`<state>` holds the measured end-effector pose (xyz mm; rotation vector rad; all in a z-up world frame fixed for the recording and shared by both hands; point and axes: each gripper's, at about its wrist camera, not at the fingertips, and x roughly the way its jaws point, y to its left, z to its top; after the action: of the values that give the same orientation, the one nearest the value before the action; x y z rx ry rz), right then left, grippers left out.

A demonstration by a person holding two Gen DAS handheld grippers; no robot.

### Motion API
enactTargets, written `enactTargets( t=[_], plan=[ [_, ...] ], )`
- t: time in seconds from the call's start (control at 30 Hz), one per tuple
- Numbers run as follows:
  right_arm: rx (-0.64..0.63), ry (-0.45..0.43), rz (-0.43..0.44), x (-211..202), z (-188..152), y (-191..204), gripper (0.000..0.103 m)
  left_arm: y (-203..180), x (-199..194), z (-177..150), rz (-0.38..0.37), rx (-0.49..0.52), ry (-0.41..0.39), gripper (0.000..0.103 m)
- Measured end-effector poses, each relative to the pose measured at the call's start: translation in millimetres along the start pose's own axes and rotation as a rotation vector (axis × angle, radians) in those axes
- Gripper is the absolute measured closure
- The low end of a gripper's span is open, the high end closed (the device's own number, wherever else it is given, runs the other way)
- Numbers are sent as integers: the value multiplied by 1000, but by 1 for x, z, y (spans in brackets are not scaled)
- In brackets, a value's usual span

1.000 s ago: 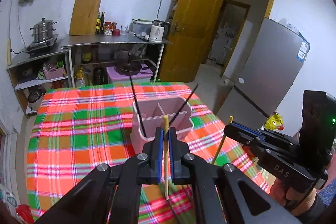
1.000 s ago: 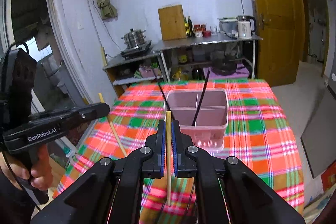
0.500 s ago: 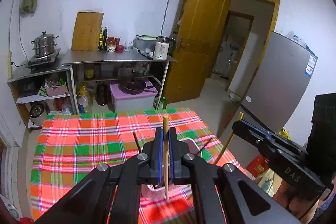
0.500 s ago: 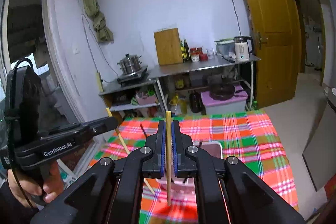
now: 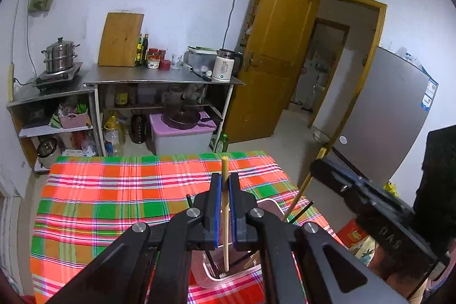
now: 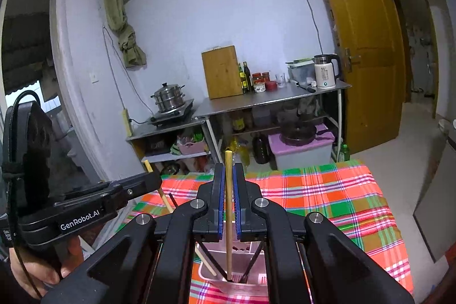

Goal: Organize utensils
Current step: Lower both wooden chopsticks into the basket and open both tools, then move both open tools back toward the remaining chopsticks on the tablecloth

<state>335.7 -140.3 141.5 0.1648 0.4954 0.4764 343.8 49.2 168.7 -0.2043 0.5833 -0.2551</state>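
Both grippers I am guiding are closed on a chopstick, one each. My left gripper [image 5: 225, 207] pinches one pale wooden chopstick [image 5: 225, 232] between its blue pads, and the stick stands nearly upright with its lower end down inside the pink utensil holder [image 5: 205, 274]. My right gripper [image 6: 228, 204] pinches a second pale chopstick [image 6: 228, 218] in the same way, also upright, also with its tip low in the holder. I take the holder as my landmark.

Inside the holder I count two thin black chopsticks [image 6: 253, 261] that lean on its walls, so together with the two pale ones four sticks are in it. Which compartment each one is in, I cannot tell, because the gripper arms hide most of the holder.

The holder stands on a table with a checked cloth [image 5: 114, 204] in red, green and orange, near the edge closest to me. One hand [image 6: 42, 269] of the person shows at the left of the holder, around the left gripper's handle.

Beyond the holder, behind the far end of the table, one steel counter [image 5: 159, 77] carries one cutting board [image 5: 121, 40], one white kettle [image 5: 225, 69] and several bottles and jars. Left of it sits one steamer pot [image 5: 59, 56] on a stove. To the right of the counter one yellow door [image 5: 280, 53] stands open.
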Motion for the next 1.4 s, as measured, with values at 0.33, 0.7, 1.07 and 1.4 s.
enactTargets(
  t=[0.33, 0.7, 1.07, 1.4],
  plan=[
    [0, 73, -15, 22, -39, -9, 98, 13, 18, -30, 19, -22, 34, 98],
    [-5, 125, -20, 18, -59, -17, 98, 4, 14, -50, 36, 39, 44, 98],
    [22, 141, -31, 6, -65, -22, 87, 12, 6, -69, 36, -3, 75, 98],
    [29, 87, 0, -44, -65, -18, 86, 4, -44, -88, 4, -9, 21, 96]
  ],
)
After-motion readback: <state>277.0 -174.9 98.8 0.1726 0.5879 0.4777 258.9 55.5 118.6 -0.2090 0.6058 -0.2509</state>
